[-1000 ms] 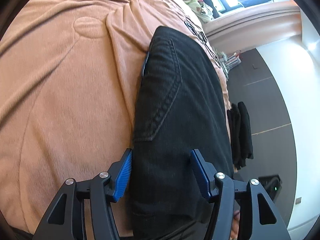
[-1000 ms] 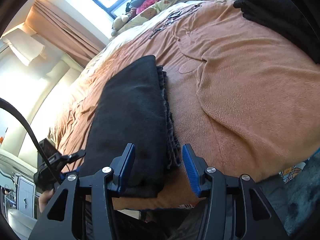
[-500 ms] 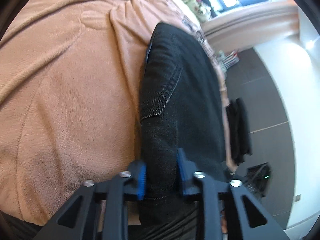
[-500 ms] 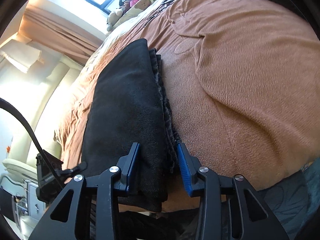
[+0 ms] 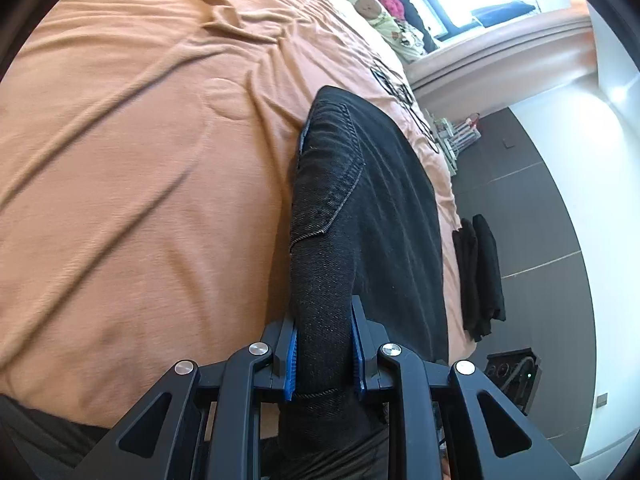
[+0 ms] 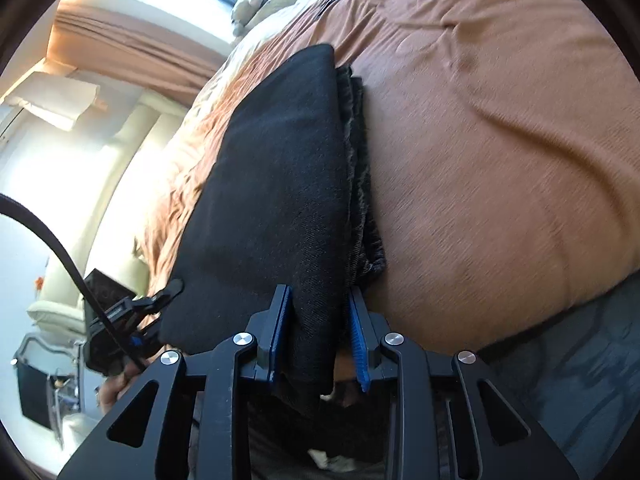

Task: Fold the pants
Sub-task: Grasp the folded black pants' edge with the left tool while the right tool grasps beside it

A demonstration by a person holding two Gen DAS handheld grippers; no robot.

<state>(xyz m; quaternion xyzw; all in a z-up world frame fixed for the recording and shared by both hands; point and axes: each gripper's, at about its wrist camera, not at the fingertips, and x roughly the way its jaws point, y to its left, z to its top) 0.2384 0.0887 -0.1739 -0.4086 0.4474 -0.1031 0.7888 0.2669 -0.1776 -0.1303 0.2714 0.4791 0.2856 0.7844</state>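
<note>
The black denim pants (image 5: 372, 200) lie folded lengthwise on the orange blanket (image 5: 140, 160) near the bed's edge. In the left wrist view a back pocket with stitching shows, and my left gripper (image 5: 324, 344) is shut on the near end of the pants. In the right wrist view the pants (image 6: 276, 184) show stacked layers with frayed hems at the right side. My right gripper (image 6: 318, 340) is shut on the near end of those layers. The other gripper (image 6: 132, 312) shows at the left of that view.
The orange blanket (image 6: 500, 140) covers the bed. Pillows and soft toys (image 5: 384, 4) lie at the head under a window. Dark clothes (image 5: 480, 272) hang beside the bed over a dark tiled floor. A beige armchair (image 6: 100, 240) stands past the bed.
Both grippers moved onto the pants' near end and closed on the fabric; a second ago both were open around it.
</note>
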